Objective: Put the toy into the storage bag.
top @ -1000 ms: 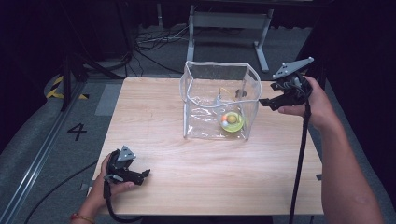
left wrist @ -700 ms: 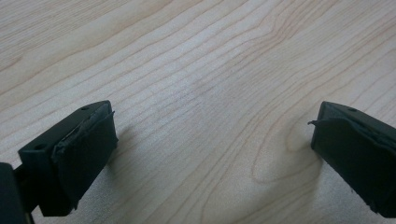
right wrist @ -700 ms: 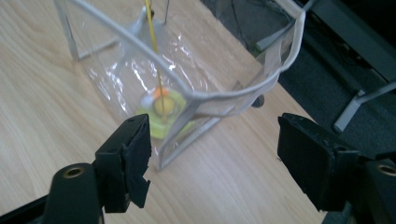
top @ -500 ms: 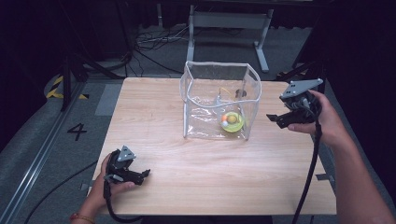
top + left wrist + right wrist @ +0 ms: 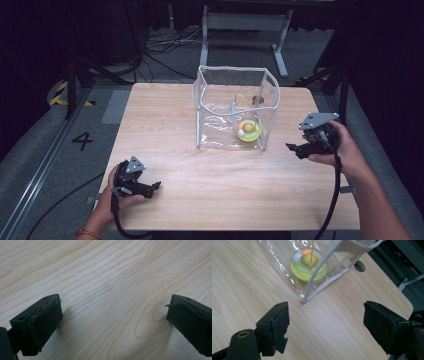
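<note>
A clear plastic bag (image 5: 235, 107) with a white rim stands open on the wooden table (image 5: 175, 130). Inside it lies a lime-green dish (image 5: 249, 130) (image 5: 308, 267) holding small orange, yellow and white balls. My right gripper (image 5: 296, 148) (image 5: 325, 327) hovers to the right of the bag, near its front corner, open and empty. My left gripper (image 5: 152, 187) (image 5: 112, 320) rests low over the table's front left, open, with bare wood between its jaws.
A grey floor with a painted "4" (image 5: 82, 141) lies left of the table. Cables (image 5: 165, 42) and a metal stand (image 5: 245, 22) sit behind it. The table's right edge (image 5: 332, 150) runs just under my right hand.
My right gripper has drawn back from the bag's upper right rim, down and toward the person, to the table's right side. The left gripper has stayed put.
</note>
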The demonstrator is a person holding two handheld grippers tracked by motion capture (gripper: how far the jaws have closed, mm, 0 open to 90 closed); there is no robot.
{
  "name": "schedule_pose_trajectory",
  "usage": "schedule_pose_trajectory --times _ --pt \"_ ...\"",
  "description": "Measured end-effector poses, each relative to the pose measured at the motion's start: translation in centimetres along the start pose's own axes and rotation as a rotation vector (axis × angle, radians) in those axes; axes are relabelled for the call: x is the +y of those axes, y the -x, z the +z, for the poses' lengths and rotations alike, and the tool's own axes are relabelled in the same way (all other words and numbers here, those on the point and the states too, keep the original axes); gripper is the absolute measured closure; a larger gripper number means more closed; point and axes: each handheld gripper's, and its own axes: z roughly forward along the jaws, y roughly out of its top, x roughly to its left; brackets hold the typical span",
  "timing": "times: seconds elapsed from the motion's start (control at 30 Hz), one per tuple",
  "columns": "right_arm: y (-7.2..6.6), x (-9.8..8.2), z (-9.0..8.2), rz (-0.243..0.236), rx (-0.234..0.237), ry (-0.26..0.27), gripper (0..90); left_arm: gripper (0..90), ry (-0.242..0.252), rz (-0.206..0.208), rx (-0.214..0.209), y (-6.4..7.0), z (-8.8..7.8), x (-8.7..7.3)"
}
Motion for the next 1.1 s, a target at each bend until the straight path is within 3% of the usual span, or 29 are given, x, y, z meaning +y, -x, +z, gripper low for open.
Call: schedule_pose_trajectory --times 0.2,0.33,0.53,0.73,0.8,0.87,0.97,1.0,1.1 --pt "-0.9 -2.9 1.5 0.006 -0.017 -0.017 20.8 0.5 0.000 -0.001 0.002 0.0 0.0 0.0" --pt "-1.2 -4.6 2.2 0.030 -0.016 0.000 20.7 0.5 0.000 -0.001 0.002 0.0 0.0 0.0" --pt "-1.4 -6.8 2.6 0.090 -0.024 0.036 19.1 0.5 0.001 -0.002 0.000 0.0 0.0 0.0" --pt "-2.1 -10.8 3.6 0.164 -0.006 0.072 19.0 0.5 0.001 0.005 0.009 0.0 0.0 0.0" --pt "-2.3 -11.4 3.7 0.164 -0.016 0.074 19.0 0.5 0.001 0.004 0.007 0.0 0.0 0.0" --pt "-2.6 -13.2 4.2 0.210 -0.010 0.090 18.9 0.5 0.000 0.003 0.007 0.0 0.0 0.0" --pt "-2.6 -14.2 4.5 0.226 0.006 0.084 18.7 0.2 -0.003 -0.001 0.001 0.0 0.0 0.0" --pt "-2.8 -15.3 4.7 0.255 0.004 0.084 18.4 0.2 -0.004 -0.001 0.001 0.0 0.0 0.0" --pt "-3.0 -16.8 5.0 0.269 -0.007 0.090 18.6 0.2 -0.003 -0.002 0.001 0.0 0.0 0.0"
